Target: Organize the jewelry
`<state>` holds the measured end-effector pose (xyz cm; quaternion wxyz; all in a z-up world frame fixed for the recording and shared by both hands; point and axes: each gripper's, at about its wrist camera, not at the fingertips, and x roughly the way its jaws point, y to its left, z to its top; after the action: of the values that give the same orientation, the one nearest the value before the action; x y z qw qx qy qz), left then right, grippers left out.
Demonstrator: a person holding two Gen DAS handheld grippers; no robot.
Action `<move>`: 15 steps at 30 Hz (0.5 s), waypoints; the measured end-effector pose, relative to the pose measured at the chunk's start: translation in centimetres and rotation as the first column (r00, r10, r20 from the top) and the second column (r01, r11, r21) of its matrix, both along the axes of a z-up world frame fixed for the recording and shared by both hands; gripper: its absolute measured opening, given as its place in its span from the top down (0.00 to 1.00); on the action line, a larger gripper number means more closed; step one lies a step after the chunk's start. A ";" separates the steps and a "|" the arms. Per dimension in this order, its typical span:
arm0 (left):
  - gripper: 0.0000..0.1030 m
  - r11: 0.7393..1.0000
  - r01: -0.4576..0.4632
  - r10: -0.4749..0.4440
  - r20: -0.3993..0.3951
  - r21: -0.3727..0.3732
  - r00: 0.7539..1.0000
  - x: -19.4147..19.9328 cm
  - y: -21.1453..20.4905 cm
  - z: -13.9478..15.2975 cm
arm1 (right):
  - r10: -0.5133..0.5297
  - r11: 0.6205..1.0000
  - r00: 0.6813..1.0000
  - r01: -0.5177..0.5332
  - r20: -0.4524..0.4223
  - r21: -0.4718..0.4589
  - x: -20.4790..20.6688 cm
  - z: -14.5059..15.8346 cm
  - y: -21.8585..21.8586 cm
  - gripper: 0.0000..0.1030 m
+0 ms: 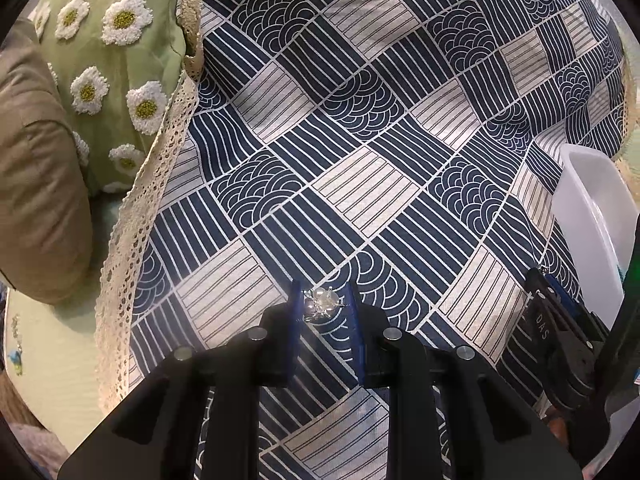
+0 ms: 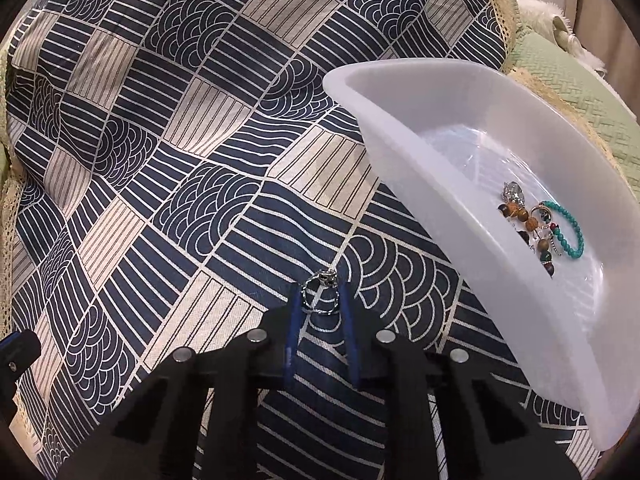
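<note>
Mid-pickup: left gripper (image 1: 323,306) pinched a pearl ring (image 1: 320,304), right gripper (image 2: 321,300) a silver ring (image 2: 320,294); next, tray (image 2: 400,152) at two o'clock.

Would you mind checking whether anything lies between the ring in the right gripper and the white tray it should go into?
Nothing visible does. The right gripper holds the silver ring, and only bare patterned cloth lies between it and the white tray, whose near wall it must clear. The beaded bracelets lie further inside.

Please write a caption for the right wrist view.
Right gripper clamps a silver ring beside the white tray of beaded bracelets.
</note>
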<state>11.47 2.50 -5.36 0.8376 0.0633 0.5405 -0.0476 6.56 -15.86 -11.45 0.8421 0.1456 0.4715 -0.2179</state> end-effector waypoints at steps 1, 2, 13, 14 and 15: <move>0.81 1.000 0.000 0.000 -0.001 0.001 1.000 0.0 0.0 0.0 | -0.001 1.000 1.000 0.001 0.002 0.000 0.0 0.0 0.1 0.81; 0.81 1.000 0.001 -0.001 -0.001 0.002 1.000 0.0 0.1 0.0 | -0.003 1.000 1.000 0.003 0.006 0.002 0.0 0.1 0.0 0.81; 0.80 1.000 0.005 -0.005 -0.003 0.008 1.000 0.0 -0.2 -0.3 | 0.004 1.000 1.000 -0.003 0.030 -0.016 -0.4 1.1 0.6 0.82; 0.80 1.000 0.004 -0.004 0.000 0.006 1.000 0.0 -0.2 -0.2 | 0.006 1.000 0.999 -0.005 0.035 -0.021 -0.4 1.3 0.6 0.82; 0.80 1.000 0.003 -0.003 0.002 0.003 1.000 -0.1 -0.2 -0.1 | 0.006 1.000 0.999 -0.005 0.040 -0.025 -0.4 1.6 0.7 0.82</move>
<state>11.42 2.34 -5.50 0.8379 0.0656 0.5398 -0.0480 6.16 -15.20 -9.90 0.8537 0.1381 0.4521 -0.2184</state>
